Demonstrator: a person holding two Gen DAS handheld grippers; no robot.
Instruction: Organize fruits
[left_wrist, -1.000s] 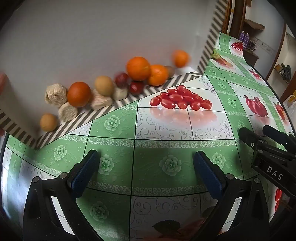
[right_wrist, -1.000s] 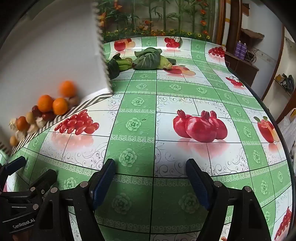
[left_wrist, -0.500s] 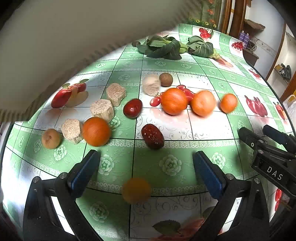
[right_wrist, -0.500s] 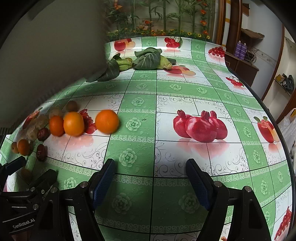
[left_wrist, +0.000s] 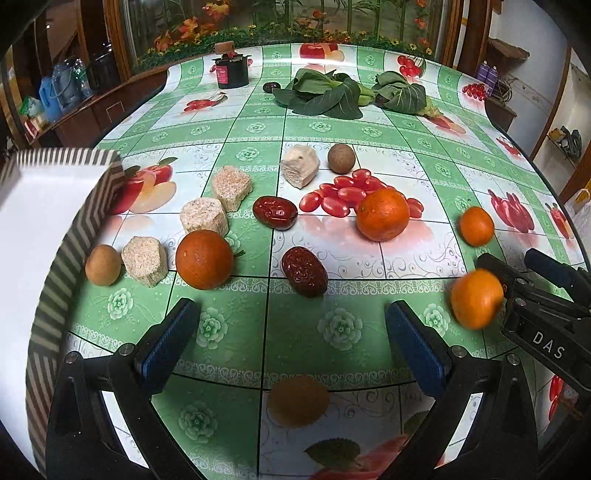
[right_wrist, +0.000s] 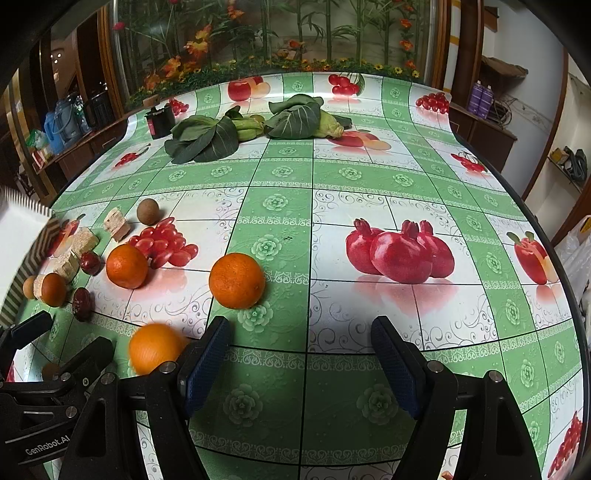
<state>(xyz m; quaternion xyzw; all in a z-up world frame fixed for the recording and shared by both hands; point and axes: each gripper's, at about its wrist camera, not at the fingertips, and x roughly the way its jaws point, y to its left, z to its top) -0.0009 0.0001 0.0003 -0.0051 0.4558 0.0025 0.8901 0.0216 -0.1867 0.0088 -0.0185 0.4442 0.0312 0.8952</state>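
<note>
At nine o'clock in the left wrist view a white box (left_wrist: 33, 236) with a striped rim tilts over the worktop (left_wrist: 332, 332), a glossy oilcloth of green squares and printed fruit. Beside it lie a smooth tan ball (left_wrist: 102, 264), three rough, fibrous beige chunks (left_wrist: 144, 260), a dimpled orange (left_wrist: 204, 259) and two wrinkled red dates (left_wrist: 304, 271). Toward twelve o'clock sit leafy greens (left_wrist: 325, 96) and a black jar (left_wrist: 232, 71). A second orange (left_wrist: 383, 214) rests at centre, a small one (left_wrist: 476, 226) at two o'clock, a blurred one (left_wrist: 475, 298) at three o'clock. The left hand-held gripper (left_wrist: 291, 341) is released, holding nothing. Only the right wrist view shows printed pomegranates; there an orange (right_wrist: 236, 280) lies just ahead of the right hand-held gripper (right_wrist: 301, 360), also released and holding nothing.
</note>
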